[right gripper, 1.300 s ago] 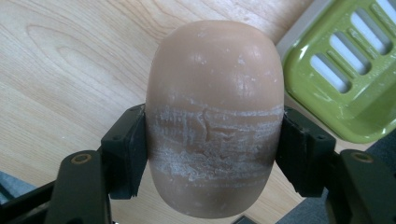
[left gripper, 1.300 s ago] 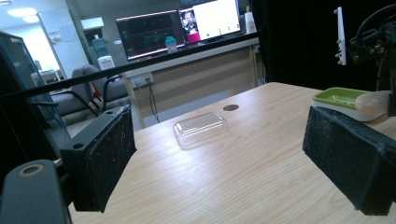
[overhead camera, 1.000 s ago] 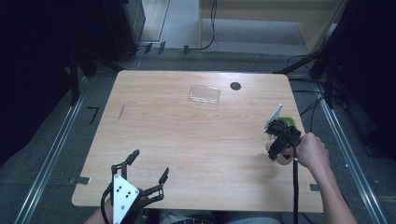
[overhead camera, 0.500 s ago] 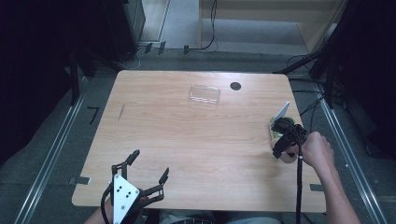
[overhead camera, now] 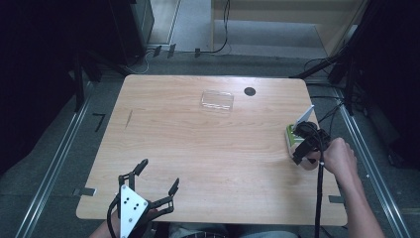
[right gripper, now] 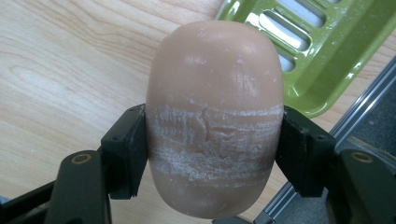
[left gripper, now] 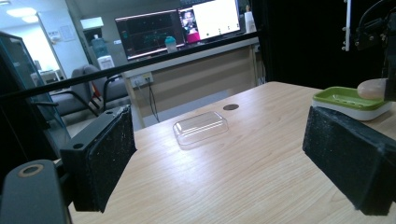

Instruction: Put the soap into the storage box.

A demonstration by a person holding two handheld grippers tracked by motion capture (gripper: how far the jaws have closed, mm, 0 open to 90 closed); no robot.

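A beige bar of soap (right gripper: 215, 116), scuffed white around its middle, is clamped between the jaws of my right gripper (right gripper: 214, 149). It hangs over the wood beside a green slotted soap dish (right gripper: 322, 51). In the high view the right gripper (overhead camera: 304, 146) is at the table's right edge, up against the soap dish (overhead camera: 292, 136). From the left gripper view, the soap (left gripper: 372, 88) sits just over the far end of the dish (left gripper: 345, 98). My left gripper (overhead camera: 159, 173) rests near the front left edge, open and holding nothing (left gripper: 219, 168).
A clear plastic lid (overhead camera: 217, 100) lies at the back middle of the wooden table (overhead camera: 198, 148), with a dark round hole (overhead camera: 249, 91) to its right. The table's right edge and a metal rail (overhead camera: 359, 144) run close to the soap dish.
My right gripper, with the soap, has shifted slightly right and away, so the green dish now shows on its left. The left gripper has not moved.
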